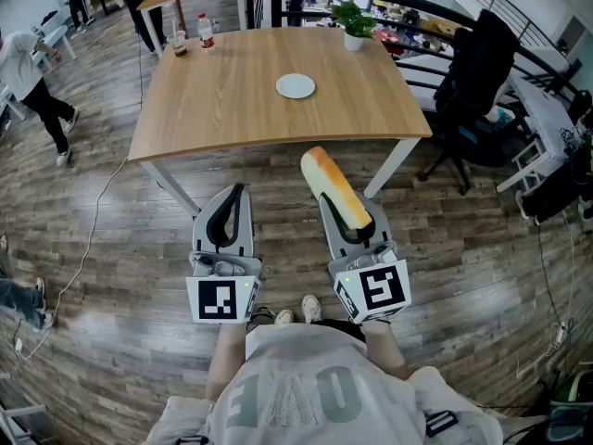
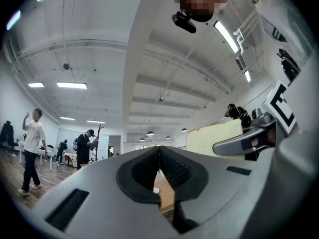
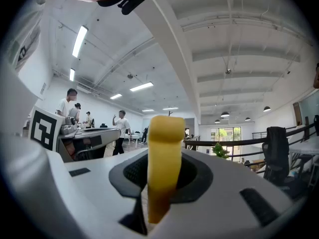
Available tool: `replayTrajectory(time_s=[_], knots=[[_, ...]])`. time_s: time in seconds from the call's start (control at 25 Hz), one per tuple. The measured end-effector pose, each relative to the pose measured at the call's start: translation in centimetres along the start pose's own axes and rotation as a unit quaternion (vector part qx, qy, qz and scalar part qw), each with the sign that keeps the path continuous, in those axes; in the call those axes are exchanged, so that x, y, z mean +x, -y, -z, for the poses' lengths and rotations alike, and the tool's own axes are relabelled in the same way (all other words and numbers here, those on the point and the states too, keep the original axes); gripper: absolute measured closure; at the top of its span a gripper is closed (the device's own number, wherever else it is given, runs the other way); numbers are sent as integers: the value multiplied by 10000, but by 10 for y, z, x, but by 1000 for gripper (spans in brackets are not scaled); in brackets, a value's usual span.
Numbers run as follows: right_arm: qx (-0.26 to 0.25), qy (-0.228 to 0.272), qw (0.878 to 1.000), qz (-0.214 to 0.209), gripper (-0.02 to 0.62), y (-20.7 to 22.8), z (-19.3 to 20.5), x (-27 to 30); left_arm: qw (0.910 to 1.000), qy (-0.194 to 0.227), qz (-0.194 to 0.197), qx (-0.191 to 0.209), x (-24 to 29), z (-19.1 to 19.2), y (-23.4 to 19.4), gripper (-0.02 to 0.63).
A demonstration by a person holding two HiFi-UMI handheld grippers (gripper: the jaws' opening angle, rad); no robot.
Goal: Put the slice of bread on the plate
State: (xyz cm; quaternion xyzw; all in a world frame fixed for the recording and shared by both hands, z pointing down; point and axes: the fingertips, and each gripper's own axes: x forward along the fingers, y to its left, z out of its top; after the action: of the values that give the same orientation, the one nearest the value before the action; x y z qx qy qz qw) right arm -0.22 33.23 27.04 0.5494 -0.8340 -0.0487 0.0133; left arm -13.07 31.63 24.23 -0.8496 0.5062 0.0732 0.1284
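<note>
A slice of bread [image 1: 332, 189] with a tan crust stands on edge between the jaws of my right gripper [image 1: 347, 222], which is shut on it; the slice sticks out ahead of the jaws over the floor, short of the table. In the right gripper view the bread [image 3: 163, 166] fills the middle between the pads. The small white plate [image 1: 296, 86] lies on the wooden table [image 1: 232, 109], near its middle, far ahead of both grippers. My left gripper [image 1: 226, 219] hangs beside the right one, shut with nothing in it. In the left gripper view the bread [image 2: 214, 138] shows at right.
A bottle [image 1: 206, 31] and a cup [image 1: 179, 43] stand at the table's far left, a potted plant [image 1: 354, 26] at its far edge. A black office chair [image 1: 473, 82] is to the right. People [image 1: 32, 86] walk at the left. Cables run over the wooden floor.
</note>
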Motion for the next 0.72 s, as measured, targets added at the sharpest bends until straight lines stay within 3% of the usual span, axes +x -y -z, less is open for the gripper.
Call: replayTrajectory(time_s=[0.72], knots=[[111, 201, 9997, 41, 503, 70, 21, -22, 9992, 90, -9, 382, 53, 6, 49, 598]])
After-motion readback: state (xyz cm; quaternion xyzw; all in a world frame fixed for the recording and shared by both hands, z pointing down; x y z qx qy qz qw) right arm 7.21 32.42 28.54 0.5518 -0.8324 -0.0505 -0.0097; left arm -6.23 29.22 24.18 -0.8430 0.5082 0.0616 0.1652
